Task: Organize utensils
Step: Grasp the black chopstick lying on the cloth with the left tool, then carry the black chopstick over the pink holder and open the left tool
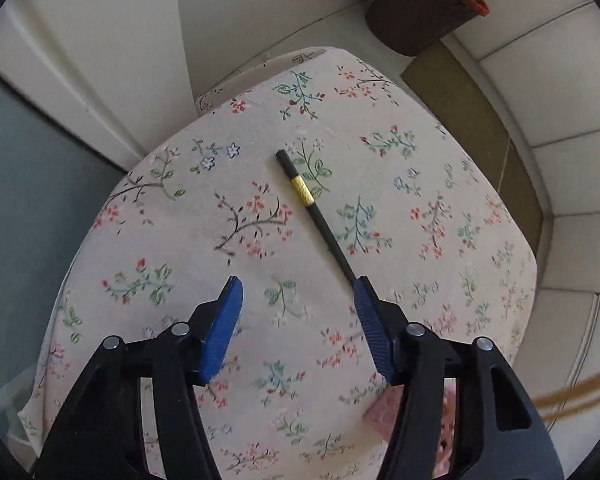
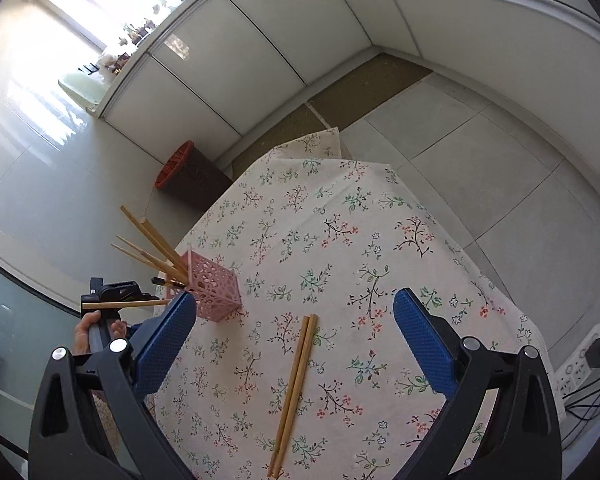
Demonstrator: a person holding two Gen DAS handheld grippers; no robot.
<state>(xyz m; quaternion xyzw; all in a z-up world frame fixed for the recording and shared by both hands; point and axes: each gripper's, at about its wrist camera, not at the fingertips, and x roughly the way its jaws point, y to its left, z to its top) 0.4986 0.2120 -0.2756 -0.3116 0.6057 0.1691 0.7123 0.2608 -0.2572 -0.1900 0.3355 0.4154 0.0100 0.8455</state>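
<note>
A black chopstick (image 1: pixel 314 210) with a gold band lies slanted on the flowered tablecloth (image 1: pixel 260 360). Its near end disappears behind the tip of one blue finger (image 1: pixel 366 304). My left gripper (image 1: pixel 298 286) is open above the cloth with nothing between its pads. In the right wrist view a pair of wooden chopsticks (image 2: pixel 296 388) lies side by side on the cloth. My right gripper (image 2: pixel 296 298) hangs open and wide just above their far ends. At the table's left edge a pink lattice basket (image 2: pixel 214 286) holds several wooden chopsticks (image 2: pixel 152 240) and a black one.
A hand (image 2: pixel 86 332) holds the other gripper's black body (image 2: pixel 112 290) left of the basket. A brown bin (image 2: pixel 188 176) with a red rim stands on the tiled floor beyond the table. A power strip (image 2: pixel 580 364) with cables lies at the right. White cabinets line the walls.
</note>
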